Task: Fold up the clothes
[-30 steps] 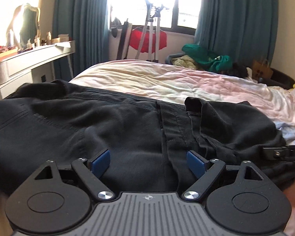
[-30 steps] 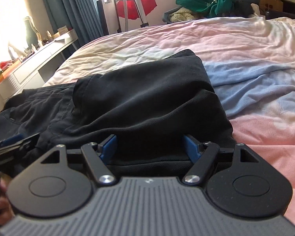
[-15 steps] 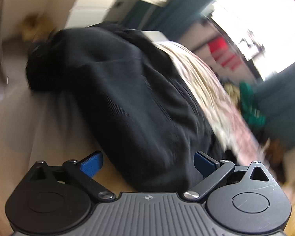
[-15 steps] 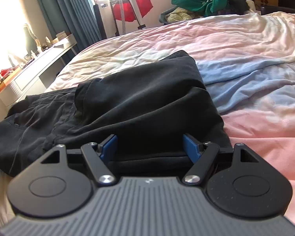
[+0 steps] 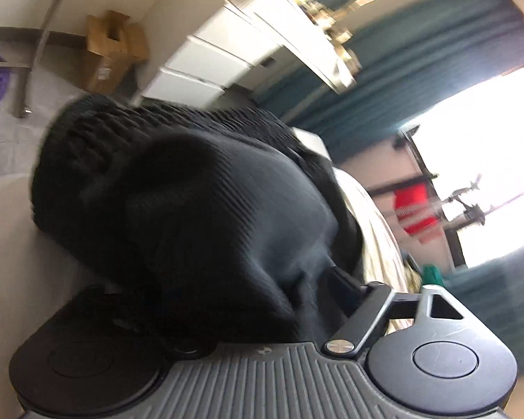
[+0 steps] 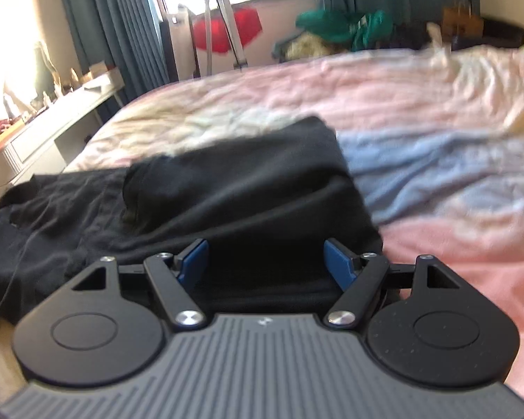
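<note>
A black pair of trousers (image 6: 227, 195) lies partly folded on the bed (image 6: 401, 104), with a folded layer on top at the right. My right gripper (image 6: 265, 262) is open, its blue pads (image 6: 337, 262) either side of the near edge of the cloth. In the left wrist view the camera is rolled sideways and the black cloth (image 5: 199, 209) hangs over the bed's side. My left gripper (image 5: 248, 300) is pushed into that cloth, which covers its fingers, so I cannot tell how the jaws stand.
A white dresser (image 5: 227, 52) and a cardboard box (image 5: 111, 49) stand by the wall left of the bed. Teal curtains (image 6: 115, 28), a tripod with a red item (image 6: 227, 28) and a pile of green clothes (image 6: 342, 28) are beyond the bed.
My left gripper has swung down and rolled sideways to the trousers' end at the bed's edge, and the cloth now covers its fingers. My right gripper has stayed open at the near edge.
</note>
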The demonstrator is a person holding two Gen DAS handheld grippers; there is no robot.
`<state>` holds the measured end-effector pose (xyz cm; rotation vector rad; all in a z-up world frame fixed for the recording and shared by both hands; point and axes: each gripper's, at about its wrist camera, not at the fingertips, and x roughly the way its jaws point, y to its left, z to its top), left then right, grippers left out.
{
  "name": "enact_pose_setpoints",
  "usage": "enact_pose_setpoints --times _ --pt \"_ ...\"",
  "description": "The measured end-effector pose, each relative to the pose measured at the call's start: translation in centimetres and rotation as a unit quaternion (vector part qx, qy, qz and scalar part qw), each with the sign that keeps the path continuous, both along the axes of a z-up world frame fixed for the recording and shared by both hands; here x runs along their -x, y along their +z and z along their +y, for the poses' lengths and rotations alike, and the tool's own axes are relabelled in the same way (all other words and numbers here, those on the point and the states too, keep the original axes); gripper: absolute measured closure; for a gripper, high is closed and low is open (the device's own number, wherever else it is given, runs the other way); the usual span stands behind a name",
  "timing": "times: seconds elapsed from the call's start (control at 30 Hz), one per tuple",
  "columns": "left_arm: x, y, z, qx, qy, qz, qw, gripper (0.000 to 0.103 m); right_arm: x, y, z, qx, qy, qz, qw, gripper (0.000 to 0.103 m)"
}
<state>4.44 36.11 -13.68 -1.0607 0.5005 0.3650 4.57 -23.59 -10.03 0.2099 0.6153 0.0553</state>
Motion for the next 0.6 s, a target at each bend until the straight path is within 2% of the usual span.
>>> enact_pose_setpoints --times 0.03,0.07,0.13,0.2,0.3,0.4,0.43,0.5,0.57,0.6 --pt "-0.2 -0.2 0.1 -0.003 0.001 -0.004 1.0 0.032 0.0 0.1 0.2 0.006 0.003 -0.008 1.0 0.028" --pt "-0.3 -0.3 0.2 -0.007 0.002 -0.007 0.9999 0.039 -0.1 0.1 0.5 0.009 0.007 -0.007 1.0 0.028" --pt "-0.5 -0.3 0.2 -0.02 -0.001 -0.012 0.9997 0.05 -0.9 -0.7 1.1 0.009 0.018 0.016 1.0 0.028" --pt "-0.2 0.0 -0.1 -0.03 0.003 -0.022 0.9993 0.069 -1.2 -1.0 1.5 0.017 0.018 0.024 0.999 0.028" --pt "0.4 0.6 -0.5 -0.05 0.009 -0.031 0.9982 0.079 -1.3 -1.0 2.2 0.038 0.016 0.018 0.999 0.029" --pt "0.4 1.6 -1.3 -0.076 0.007 -0.035 0.9965 0.085 -1.5 -1.1 2.2 0.041 0.019 0.024 0.999 0.029" --pt "0.3 2.2 -2.0 -0.098 0.003 -0.036 0.9945 0.085 -1.6 -1.2 2.1 0.041 0.02 0.027 0.999 0.029" --pt "0.1 3.7 -3.9 -0.171 -0.009 -0.026 0.9849 0.085 -1.8 -1.3 2.0 0.041 0.023 0.033 0.998 0.029" --pt "-0.2 5.2 -6.4 -0.263 -0.02 -0.01 0.9646 0.085 -1.9 -1.4 1.9 0.04 0.026 0.039 0.998 0.028" --pt "-0.2 5.9 -7.7 -0.285 -0.02 -0.01 0.9582 0.086 -2.0 -1.5 1.8 0.04 0.028 0.041 0.998 0.029"
